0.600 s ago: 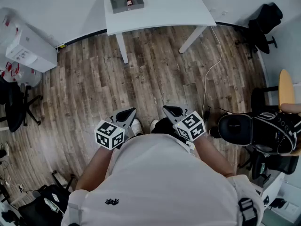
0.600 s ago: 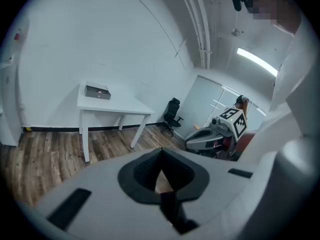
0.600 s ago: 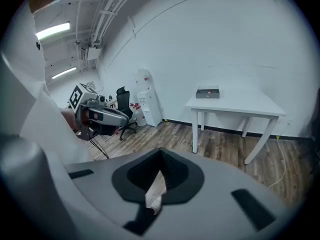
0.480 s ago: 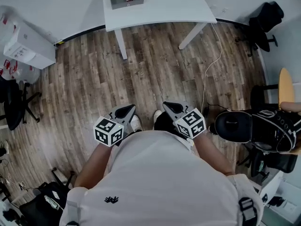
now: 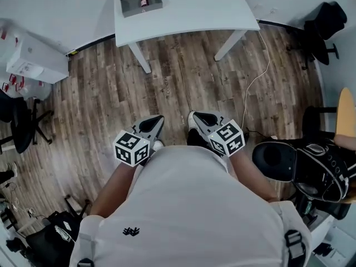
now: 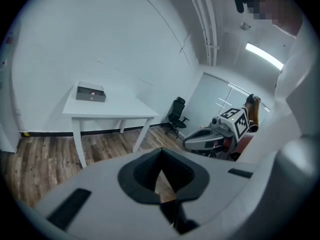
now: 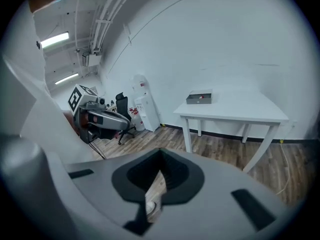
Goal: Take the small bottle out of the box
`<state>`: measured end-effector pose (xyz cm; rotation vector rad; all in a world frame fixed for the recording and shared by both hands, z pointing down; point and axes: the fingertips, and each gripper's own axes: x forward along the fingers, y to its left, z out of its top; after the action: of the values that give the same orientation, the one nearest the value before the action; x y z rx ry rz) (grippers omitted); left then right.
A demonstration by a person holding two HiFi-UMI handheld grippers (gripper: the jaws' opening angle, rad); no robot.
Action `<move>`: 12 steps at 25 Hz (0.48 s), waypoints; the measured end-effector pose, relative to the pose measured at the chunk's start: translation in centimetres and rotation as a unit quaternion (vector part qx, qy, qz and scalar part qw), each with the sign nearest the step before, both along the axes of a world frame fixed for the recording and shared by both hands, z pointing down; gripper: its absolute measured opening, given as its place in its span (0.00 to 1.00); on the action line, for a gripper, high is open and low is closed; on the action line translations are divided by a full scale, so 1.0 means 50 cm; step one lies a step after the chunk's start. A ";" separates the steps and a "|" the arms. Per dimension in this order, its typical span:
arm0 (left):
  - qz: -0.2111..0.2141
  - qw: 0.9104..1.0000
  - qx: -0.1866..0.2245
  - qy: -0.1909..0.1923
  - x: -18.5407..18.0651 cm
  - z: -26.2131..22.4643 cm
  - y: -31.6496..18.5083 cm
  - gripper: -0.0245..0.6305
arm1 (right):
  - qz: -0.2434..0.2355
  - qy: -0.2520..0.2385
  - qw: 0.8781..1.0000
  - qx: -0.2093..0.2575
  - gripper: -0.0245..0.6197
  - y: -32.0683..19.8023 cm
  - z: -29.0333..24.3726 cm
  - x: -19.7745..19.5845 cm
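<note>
The person wears a white short-sleeved shirt (image 5: 189, 216) with a small black emblem (image 5: 131, 231) on its left side and a black strap buckle (image 5: 293, 243) at its right edge. Just above the shirt, the pale grey left gripper (image 5: 158, 119) and right gripper (image 5: 193, 116) have black-lined jaws. They carry the left marker cube (image 5: 130, 148) and the right marker cube (image 5: 227, 138), white with black squares.

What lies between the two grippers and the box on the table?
Head view: only bare wood floor, then the top of the white table up to the box.
</note>
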<state>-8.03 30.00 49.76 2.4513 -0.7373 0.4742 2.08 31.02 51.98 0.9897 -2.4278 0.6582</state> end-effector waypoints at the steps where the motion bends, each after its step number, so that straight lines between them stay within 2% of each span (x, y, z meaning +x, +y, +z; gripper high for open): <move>1: -0.005 1.000 0.002 -0.002 0.026 -0.004 -0.025 0.05 | -0.007 -0.002 1.000 0.000 0.05 -0.023 0.000 0.023; 6: -0.039 0.999 0.011 -0.020 0.126 -0.012 -0.152 0.05 | -0.035 -0.013 0.999 -0.007 0.05 -0.132 0.011 0.131; 7: -0.047 0.998 0.014 -0.027 0.137 -0.014 -0.173 0.05 | -0.038 -0.017 0.999 -0.009 0.09 -0.149 0.011 0.145; 8: -0.056 0.998 0.015 -0.035 0.147 -0.015 -0.191 0.05 | -0.042 -0.022 0.999 -0.011 0.17 -0.163 0.013 0.159; 12: -0.092 0.994 0.010 -0.059 0.192 -0.026 -0.264 0.09 | -0.057 -0.035 0.997 -0.024 0.18 -0.234 0.019 0.224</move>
<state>1.59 16.79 48.46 2.3609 -1.0107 0.5456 13.29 19.31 52.93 0.8146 -2.4955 0.7193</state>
